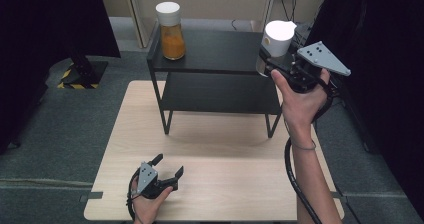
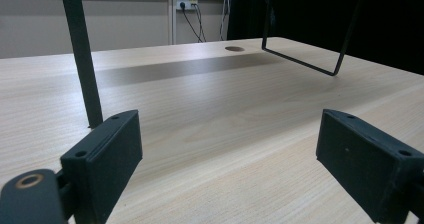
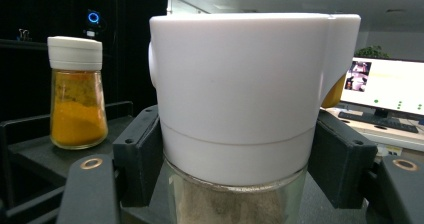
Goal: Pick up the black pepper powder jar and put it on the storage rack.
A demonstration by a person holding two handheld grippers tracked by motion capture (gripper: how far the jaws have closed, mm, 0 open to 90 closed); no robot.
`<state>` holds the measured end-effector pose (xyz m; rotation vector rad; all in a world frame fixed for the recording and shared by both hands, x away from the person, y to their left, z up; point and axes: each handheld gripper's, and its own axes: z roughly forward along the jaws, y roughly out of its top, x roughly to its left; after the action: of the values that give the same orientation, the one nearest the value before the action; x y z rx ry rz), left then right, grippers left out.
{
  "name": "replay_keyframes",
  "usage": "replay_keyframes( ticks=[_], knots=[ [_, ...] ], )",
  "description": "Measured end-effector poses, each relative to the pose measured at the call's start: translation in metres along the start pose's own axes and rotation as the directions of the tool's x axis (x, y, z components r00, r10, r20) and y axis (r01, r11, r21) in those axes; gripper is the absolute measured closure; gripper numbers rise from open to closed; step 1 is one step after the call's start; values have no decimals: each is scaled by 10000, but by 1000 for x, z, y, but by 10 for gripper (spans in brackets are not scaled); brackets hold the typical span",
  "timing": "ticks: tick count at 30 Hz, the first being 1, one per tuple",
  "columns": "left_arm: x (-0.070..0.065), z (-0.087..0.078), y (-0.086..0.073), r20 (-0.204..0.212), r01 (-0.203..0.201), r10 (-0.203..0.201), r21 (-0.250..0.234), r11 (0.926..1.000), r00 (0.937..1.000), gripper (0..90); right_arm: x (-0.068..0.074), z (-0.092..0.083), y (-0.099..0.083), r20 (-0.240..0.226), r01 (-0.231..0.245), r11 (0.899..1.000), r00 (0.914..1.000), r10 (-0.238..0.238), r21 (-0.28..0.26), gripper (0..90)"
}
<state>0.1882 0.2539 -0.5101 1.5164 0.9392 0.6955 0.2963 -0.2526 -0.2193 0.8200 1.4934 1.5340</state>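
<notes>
1. The white-capped shaker jar point(image 1: 276, 41) is up in the air at the right end of the black shelf rack point(image 1: 215, 64), by its top shelf, and it stands upright.
2. Your right claw point(image 1: 267, 64) is shut tight on this jar. In the right gripper view, the jar point(image 3: 240, 104) sits between the two black pads point(image 3: 137, 154), which press on its sides just under the big white cap.
3. Below the cap the jar is clear glass, and you can see a pale, sandy powder inside it.
4. A second shaker jar with orange powder point(image 1: 171, 31) stands on the left end of the top shelf, well apart from the one you hold. In the right gripper view this orange jar point(image 3: 77, 101) is upright too, with its white cap on.
5. Your left claw point(image 1: 167, 171) rests low on the near part of the light wood surface point(image 1: 225, 149), in front of the rack.
6. The left claw is wide open and holds nothing. In the left gripper view, bare wood point(image 2: 225, 129) lies between its two pads point(image 2: 107, 159).
7. One thin black leg of the rack point(image 2: 82, 54) stands just past the left pad there.
</notes>
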Motion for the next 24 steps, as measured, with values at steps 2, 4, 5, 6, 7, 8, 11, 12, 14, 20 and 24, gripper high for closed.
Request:
replay_keyframes(
  ticks=[2,4,5,6,7,8,11,12,14,20,24],
  knots=[
    [0,0,0,4,7,-7,-5,10000,10000,104,-1,3,2,31,-8,10000,10000,8,8,308],
    [0,0,0,2,15,-15,-14,10000,10000,104,-2,6,4,69,-59,10000,10000,58,17,308],
    [0,0,0,4,20,-20,-21,10000,10000,104,-2,8,4,84,-64,10000,9999,63,21,308],
    [0,0,0,7,14,-14,-17,10000,10000,104,-2,9,5,106,-81,10000,9999,81,28,307],
    [0,0,0,6,15,-15,-17,10000,10000,104,-3,11,6,118,-79,10000,9999,78,42,308],
    [0,0,0,6,-8,8,4,10000,10000,104,-3,12,7,126,-102,9999,9999,102,40,308],
    [0,0,0,11,12,-12,-18,10000,10000,104,-4,16,9,178,-167,9999,9997,166,36,307],
    [0,0,-1,10,23,-23,-37,10000,10000,104,-4,17,9,195,-179,9998,9997,178,62,308],
    [0,0,-1,14,13,-13,-32,10000,10000,104,-5,20,10,245,-221,9997,9995,219,79,308],
    [0,0,0,23,-4,4,-17,10000,10000,104,-9,29,11,436,-357,9991,9984,348,207,308],
    [1,0,0,39,-22,22,7,10000,10000,104,-11,33,12,564,-400,9989,9977,385,259,308]
  ],
)
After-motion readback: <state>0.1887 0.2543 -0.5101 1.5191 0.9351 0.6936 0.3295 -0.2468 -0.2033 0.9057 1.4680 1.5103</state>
